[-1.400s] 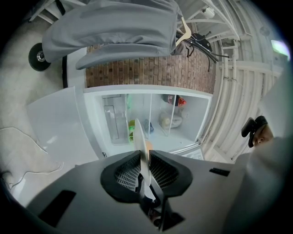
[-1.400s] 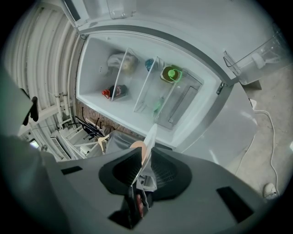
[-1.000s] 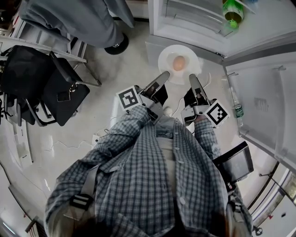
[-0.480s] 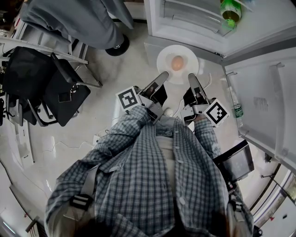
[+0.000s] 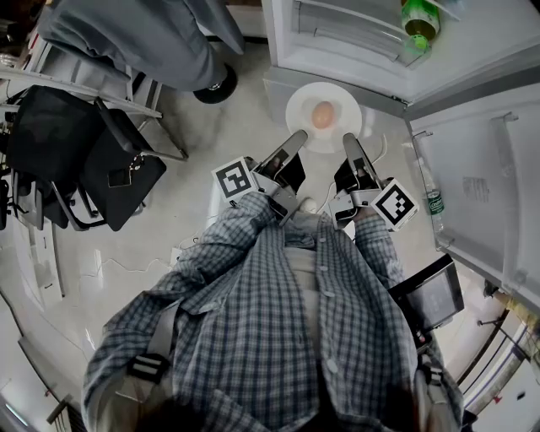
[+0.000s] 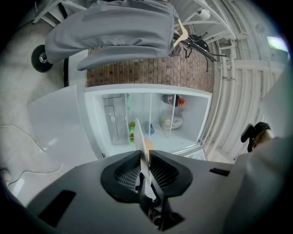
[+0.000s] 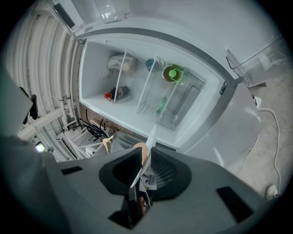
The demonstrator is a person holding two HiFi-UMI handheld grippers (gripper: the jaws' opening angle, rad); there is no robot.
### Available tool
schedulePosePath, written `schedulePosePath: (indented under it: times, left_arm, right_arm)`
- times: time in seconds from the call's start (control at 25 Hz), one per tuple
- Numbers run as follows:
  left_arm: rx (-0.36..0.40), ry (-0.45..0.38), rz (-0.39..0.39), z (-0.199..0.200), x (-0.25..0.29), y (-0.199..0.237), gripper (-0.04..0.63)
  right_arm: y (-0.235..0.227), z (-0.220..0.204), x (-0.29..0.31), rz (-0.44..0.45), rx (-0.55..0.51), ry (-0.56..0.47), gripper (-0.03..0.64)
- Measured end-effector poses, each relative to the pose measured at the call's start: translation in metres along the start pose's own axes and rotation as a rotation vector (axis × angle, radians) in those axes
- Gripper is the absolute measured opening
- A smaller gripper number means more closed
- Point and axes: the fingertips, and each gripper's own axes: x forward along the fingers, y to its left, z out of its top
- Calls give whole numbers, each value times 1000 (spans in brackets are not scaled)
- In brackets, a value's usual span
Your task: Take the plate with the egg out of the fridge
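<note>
**Holding plate with egg outside the open fridge**

Head view: the left hand-held gripper (image 5: 297,140) and right hand-held gripper (image 5: 348,143) each pinch the near rim of the white plate (image 5: 297,108). The egg (image 5: 322,114) sits at the plate's middle. The plate hangs over the floor, just in front of the open fridge (image 5: 354,46). A green bottle (image 5: 419,18) stands inside the fridge.

Left gripper view: the jaws are clamped on the plate's edge. The plate shows edge-on, with the egg just past the jaws.

Right gripper view: the jaws are clamped on the plate's rim, with the egg beside them.
</note>
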Motion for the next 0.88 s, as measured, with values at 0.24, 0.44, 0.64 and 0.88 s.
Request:
schedulePosePath:
  times: [0.24, 0.44, 0.64, 0.88]
  left_arm:
    - [-3, 5, -2, 0, 1, 0, 66]
    - [-12, 7, -3, -2, 2, 0, 67]
    - [-26, 2, 10, 1, -1, 0, 67]
    - [-6, -38, 8, 12, -7, -2, 67]
  right_arm:
    - [-1, 0, -1, -15, 9, -3, 69]
    - [0, 3, -1, -6, -13, -5, 69]
    - [13, 3, 5, 49, -31, -7, 69]
    - [9, -4, 13, 14, 13, 23, 69]
